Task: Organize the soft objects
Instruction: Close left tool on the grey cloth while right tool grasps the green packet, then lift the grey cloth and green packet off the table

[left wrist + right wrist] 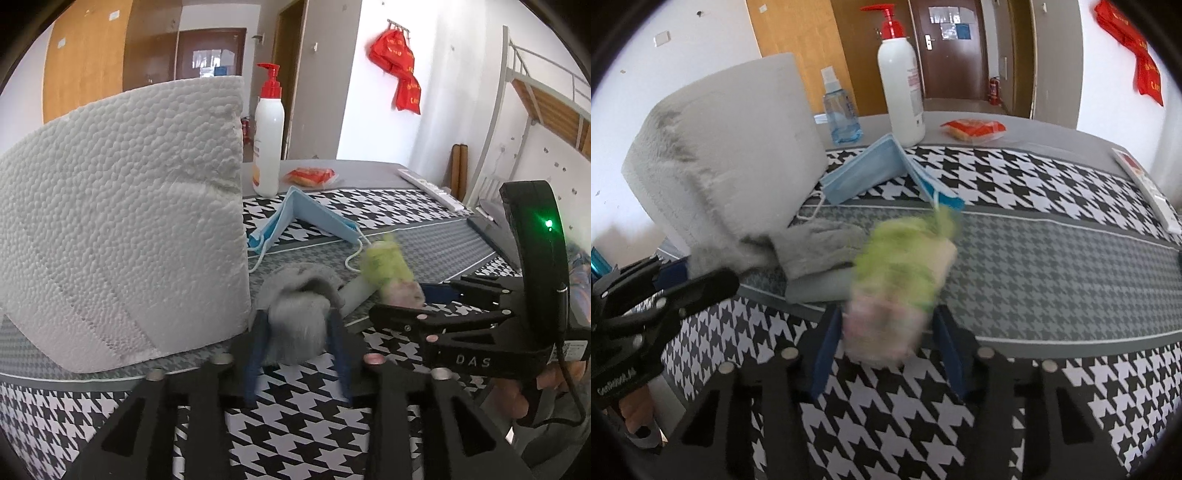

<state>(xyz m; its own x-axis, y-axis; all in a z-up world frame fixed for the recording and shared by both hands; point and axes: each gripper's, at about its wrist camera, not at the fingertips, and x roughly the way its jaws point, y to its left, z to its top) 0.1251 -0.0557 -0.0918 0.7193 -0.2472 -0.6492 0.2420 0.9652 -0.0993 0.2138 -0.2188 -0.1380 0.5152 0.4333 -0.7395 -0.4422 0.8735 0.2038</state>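
Fuzzy grey cloth (297, 321), soft and bunched into a lump, sits pinched between the blue fingers (255, 358) of the left hand-held gripper (297, 347), low over the houndstooth cover of the bench (295, 417). The right hand-held gripper (886, 343) is closed on a blurred plush toy (897, 273), lime green on top and pale pink below, just beside the grey cloth. A big white paper roll (122, 229) stands to the left, touching the cloth's edge. Behind lie a folded blue face mask (303, 218), a white pump bottle (269, 140) and a red snack packet (312, 176).
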